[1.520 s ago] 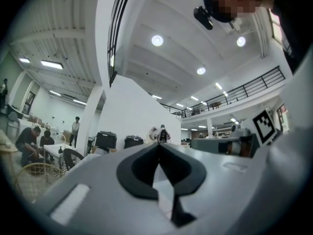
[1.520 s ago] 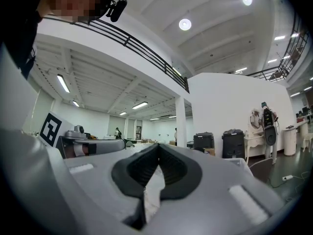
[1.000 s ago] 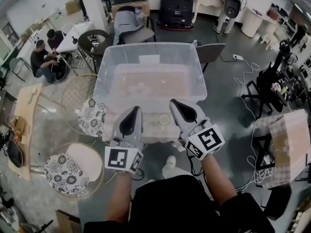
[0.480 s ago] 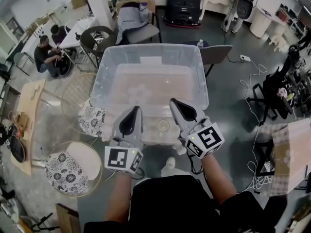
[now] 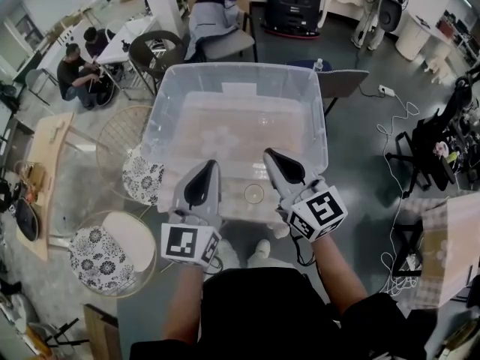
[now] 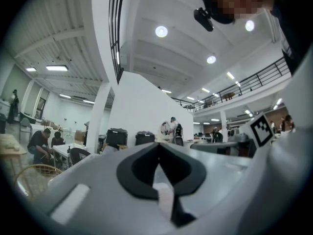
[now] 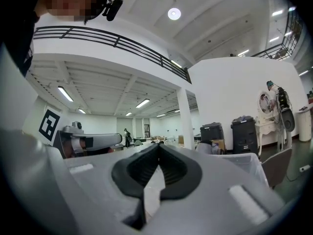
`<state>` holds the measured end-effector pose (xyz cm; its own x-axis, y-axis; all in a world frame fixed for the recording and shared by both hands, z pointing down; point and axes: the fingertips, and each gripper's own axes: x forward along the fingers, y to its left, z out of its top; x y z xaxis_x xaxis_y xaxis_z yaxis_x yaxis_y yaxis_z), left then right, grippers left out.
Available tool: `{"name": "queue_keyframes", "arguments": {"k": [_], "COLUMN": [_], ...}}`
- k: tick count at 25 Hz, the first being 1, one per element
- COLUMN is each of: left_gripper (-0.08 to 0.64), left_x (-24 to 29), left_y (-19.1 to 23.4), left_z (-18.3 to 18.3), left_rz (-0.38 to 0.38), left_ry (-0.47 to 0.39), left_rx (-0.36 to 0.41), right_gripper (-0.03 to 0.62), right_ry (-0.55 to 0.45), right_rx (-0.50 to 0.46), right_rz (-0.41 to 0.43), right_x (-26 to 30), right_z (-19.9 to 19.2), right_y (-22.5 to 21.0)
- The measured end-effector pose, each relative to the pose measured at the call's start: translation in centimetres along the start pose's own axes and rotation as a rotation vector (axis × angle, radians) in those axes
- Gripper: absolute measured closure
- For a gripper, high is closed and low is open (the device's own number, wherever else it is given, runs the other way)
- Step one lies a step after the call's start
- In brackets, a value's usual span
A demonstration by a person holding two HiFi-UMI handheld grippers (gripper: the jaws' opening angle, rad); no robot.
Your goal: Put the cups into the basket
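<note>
**While Both Pairs of Fingers Are Sitting Shut, a Cup Is Waiting Between the Grippers**

Left gripper (image 5: 204, 165) and right gripper (image 5: 271, 156) are hovering side by side, fingers pressed together and gripping nothing. The clear cup (image 5: 253, 193) is standing upright, mouth up, long axis vertical. It is sitting between the two grippers, back from their tips and nearer the right fingers. It looks to be resting on the tabletop (image 5: 236, 208), just outside the near wall of the basket (image 5: 316, 118), which is stretching ahead of both tips. Against a second ago, grippers and cup are keeping their places and the fingers are staying closed. Only the head camera is shifting.
</note>
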<state>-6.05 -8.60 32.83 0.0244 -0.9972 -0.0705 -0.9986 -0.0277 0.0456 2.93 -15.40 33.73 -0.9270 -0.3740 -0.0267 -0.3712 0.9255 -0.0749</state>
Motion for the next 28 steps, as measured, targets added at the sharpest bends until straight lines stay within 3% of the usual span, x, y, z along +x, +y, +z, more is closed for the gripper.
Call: {"name": "queue_keyframes", "arguments": {"k": [15, 23, 28], "left_gripper": [0.555, 0.556, 0.556], "left_x": [3.4, 5.2, 6.0], "left_y": [3.7, 4.5, 3.9], "left_z": [-0.7, -2.4, -3.7], "left_rz": [-0.167, -0.243, -0.295], "left_ry": [0.02, 0.063, 0.091], "left_rx": [-0.037, -0.059, -0.058], "right_gripper": [0.591, 0.591, 0.589], "right_ry": [0.076, 0.158, 0.329], "right_rx": [0.043, 0.149, 0.225], "right_rz": [-0.133, -0.207, -0.308], "right_x": [1.5, -0.5, -2.3], "right_z": [-3.9, -10.5, -19.5], "right_y": [0.1, 0.6, -0.4]}}
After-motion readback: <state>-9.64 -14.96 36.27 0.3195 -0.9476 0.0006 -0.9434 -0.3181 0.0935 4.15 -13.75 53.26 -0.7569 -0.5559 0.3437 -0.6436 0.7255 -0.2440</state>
